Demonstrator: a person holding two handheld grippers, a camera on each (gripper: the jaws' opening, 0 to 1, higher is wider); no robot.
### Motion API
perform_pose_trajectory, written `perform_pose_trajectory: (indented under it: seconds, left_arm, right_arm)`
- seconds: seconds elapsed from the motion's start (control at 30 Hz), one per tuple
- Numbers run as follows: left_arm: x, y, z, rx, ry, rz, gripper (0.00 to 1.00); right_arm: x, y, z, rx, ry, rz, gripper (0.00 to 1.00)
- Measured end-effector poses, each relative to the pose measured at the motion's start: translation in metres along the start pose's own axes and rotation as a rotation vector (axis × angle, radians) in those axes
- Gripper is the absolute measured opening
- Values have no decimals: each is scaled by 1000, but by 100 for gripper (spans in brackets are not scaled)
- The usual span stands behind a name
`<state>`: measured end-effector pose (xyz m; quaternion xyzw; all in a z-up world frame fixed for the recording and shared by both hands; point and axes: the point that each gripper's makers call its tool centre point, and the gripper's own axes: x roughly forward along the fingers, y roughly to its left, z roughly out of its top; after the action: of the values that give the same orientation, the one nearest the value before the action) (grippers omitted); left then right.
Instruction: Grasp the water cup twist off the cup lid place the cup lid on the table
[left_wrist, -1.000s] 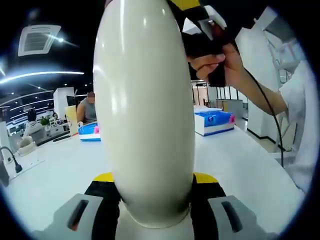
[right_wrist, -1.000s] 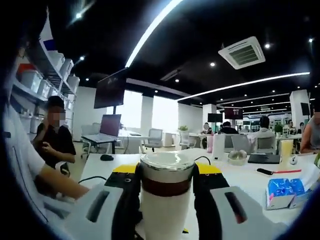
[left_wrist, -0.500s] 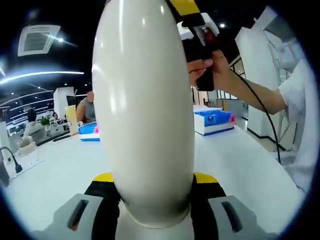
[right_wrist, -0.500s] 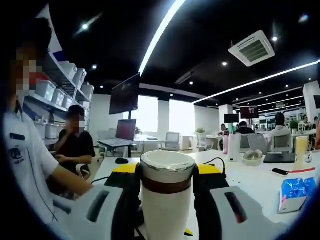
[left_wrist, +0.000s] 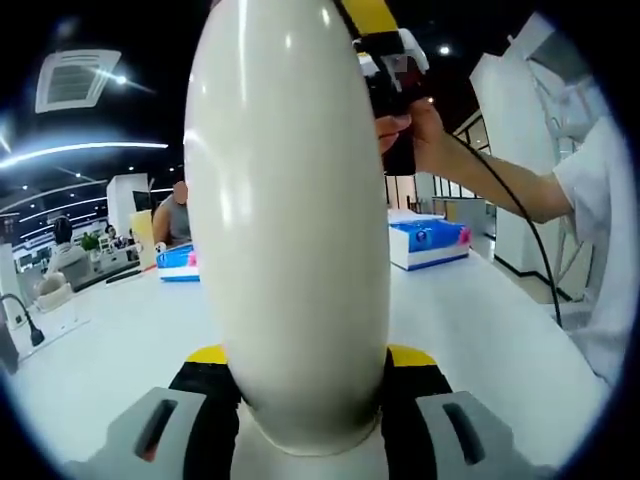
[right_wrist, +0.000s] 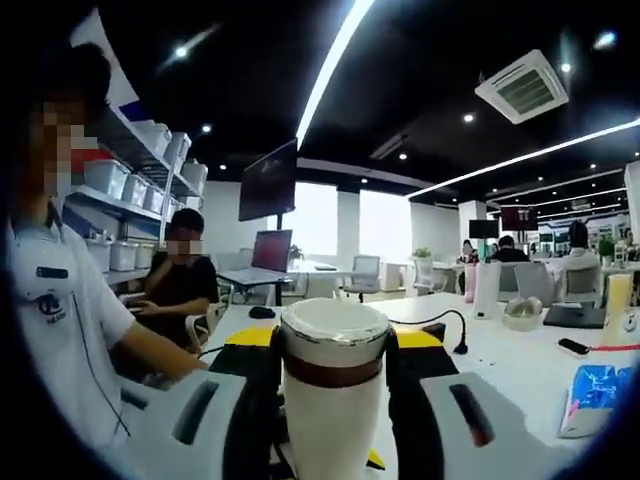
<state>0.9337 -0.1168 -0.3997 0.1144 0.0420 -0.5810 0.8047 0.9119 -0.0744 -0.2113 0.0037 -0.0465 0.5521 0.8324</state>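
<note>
The tall, smooth, cream-white water cup (left_wrist: 288, 220) stands right between the two jaws of the left gripper (left_wrist: 305, 385). The black and yellow jaws press on both sides of the cup's round bottom part, so this gripper is closed tight on the cup. The cup rises straight up in the left gripper view, and its top runs out of the picture. Under it lies the big white table (left_wrist: 480, 330).

High up, next to the cup's top end, a person's hand (left_wrist: 418, 128) holds the right gripper (left_wrist: 385, 60), a black and yellow tool with a thin black cable (left_wrist: 505, 210) hanging from it. I cannot see from here how its jaws meet the cup.

In the right gripper view, the same cup shows from its top end. Its shiny silver cup lid (right_wrist: 333, 332) with a dark brown band (right_wrist: 333, 374) below it sits right between the right gripper's black and yellow jaws. The jaws hug the lid on both sides, so they are closed on it. The lid is on the cup.

Farther back on the table lies a blue and white tissue pack (left_wrist: 428, 243). A person in a white shirt (right_wrist: 60, 340) stands at the side.
</note>
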Motion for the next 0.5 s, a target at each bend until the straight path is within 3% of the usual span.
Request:
perform_pose_trajectory:
  seconds: [0.5]
  left_arm:
    - [0, 0, -1, 2, 4, 1, 56]
  right_arm:
    - [-1, 4, -2, 18, 33, 159, 44]
